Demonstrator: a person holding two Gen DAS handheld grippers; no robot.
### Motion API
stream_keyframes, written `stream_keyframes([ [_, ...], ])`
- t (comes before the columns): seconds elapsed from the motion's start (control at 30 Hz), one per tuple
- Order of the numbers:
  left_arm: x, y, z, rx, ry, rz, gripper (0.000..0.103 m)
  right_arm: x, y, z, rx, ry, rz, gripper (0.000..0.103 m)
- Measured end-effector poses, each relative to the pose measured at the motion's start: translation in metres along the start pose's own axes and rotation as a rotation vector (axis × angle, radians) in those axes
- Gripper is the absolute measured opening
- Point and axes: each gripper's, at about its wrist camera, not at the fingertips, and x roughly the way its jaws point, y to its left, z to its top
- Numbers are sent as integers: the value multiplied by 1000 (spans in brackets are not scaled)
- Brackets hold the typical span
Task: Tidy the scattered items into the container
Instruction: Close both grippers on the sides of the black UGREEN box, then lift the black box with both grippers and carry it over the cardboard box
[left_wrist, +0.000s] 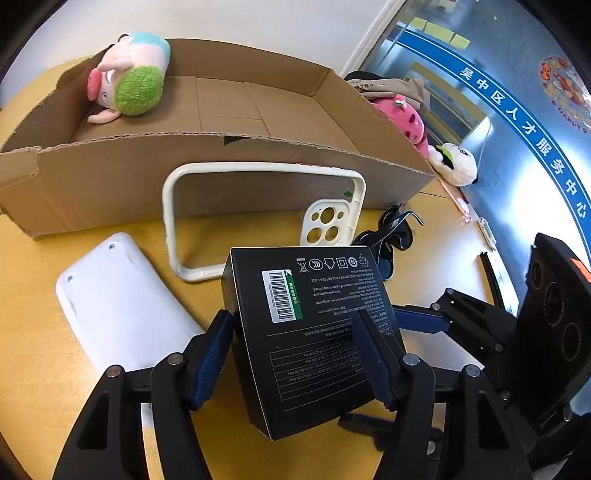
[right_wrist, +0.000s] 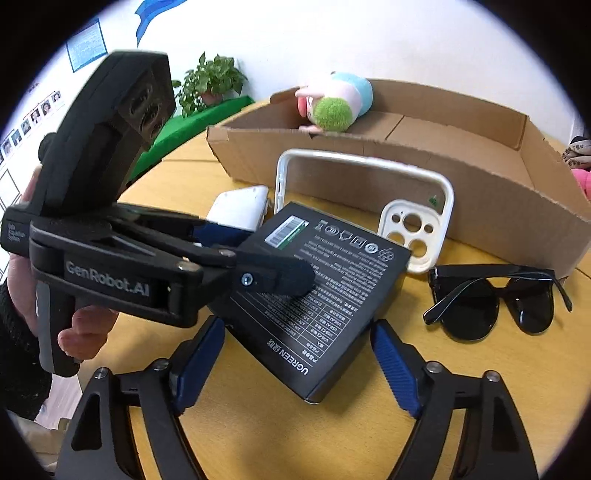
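A black printed box (left_wrist: 314, 332) lies on the yellow table between the fingers of my left gripper (left_wrist: 293, 321). The gripper's left pad touches the box's left side, and its right finger rests over the top face near the right edge. My right gripper (right_wrist: 299, 328) is open and straddles the near corner of the black box (right_wrist: 325, 295) without touching it. The cardboard container (left_wrist: 110, 173) stands behind, with a pink and green plush toy (left_wrist: 129, 77) in its far left corner. In the right wrist view my left gripper (right_wrist: 273, 258) comes in from the left.
A cream phone case (left_wrist: 266, 168) leans against the container's front wall. A white rounded device (left_wrist: 118, 302) lies to the left, and black sunglasses (right_wrist: 480, 314) lie to the right. A strawberry plush (left_wrist: 406, 118) and a white plush (left_wrist: 458, 162) sit past the container's right end. A hand (right_wrist: 85, 332) holds the left gripper.
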Motion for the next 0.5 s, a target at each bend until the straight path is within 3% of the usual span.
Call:
stream_keyframes([
  [0.07,-7,-3,-2,7,-10,9,68,-7,1,4,-2,-36,-44,61],
  [0.17,-16,-6,-4,12,-19,21,57,-14,-3,9,-31,-50,-88,53],
  [0.3,-19,-7,-8,20,-3,14,57,-17,-12,11,-3,-50,-75,50],
  [0.4,-13,1,-10,-14,13,-14,55,-9,-22,9,40,-26,-21,55],
  [0.47,-10,3,-12,-36,22,-51,52,-7,-22,3,51,1,34,79],
  [0.5,-10,2,-13,-34,25,-59,52,-9,-18,-1,28,-2,54,84],
])
